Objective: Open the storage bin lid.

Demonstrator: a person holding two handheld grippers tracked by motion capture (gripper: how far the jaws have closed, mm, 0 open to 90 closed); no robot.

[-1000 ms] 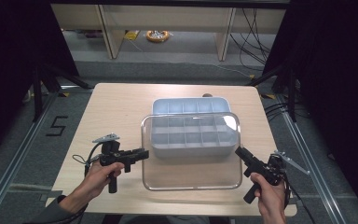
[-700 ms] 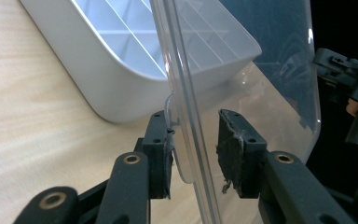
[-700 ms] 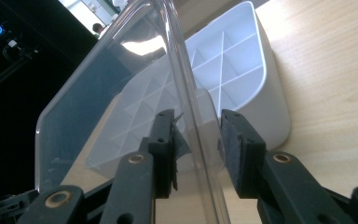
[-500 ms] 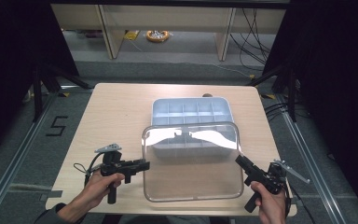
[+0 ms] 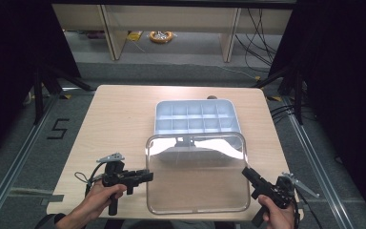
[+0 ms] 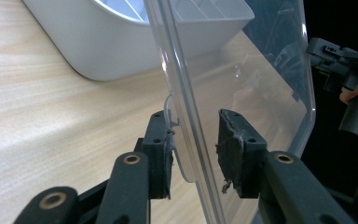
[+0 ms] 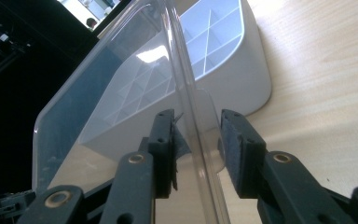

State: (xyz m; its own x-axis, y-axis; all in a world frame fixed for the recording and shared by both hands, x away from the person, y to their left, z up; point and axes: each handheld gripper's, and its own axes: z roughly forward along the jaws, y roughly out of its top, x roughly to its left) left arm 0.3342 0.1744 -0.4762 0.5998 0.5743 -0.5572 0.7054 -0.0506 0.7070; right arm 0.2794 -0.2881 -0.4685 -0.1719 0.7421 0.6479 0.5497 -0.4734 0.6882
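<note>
The near edge of the bench point(image 5: 124, 210) is cut off by the bottom of the high view, and so are the person's forearms below the two hands. Through the clear lid point(image 5: 195, 176) the near end of the white tray point(image 5: 198, 117) shows only as glare and blur, so its front compartments cannot be made out. A small dark thing point(image 5: 212, 98) just behind the tray is too small to tell. In the left tool view, the lid runs off the top and bottom edges; the tray is cut by the top edge.
</note>
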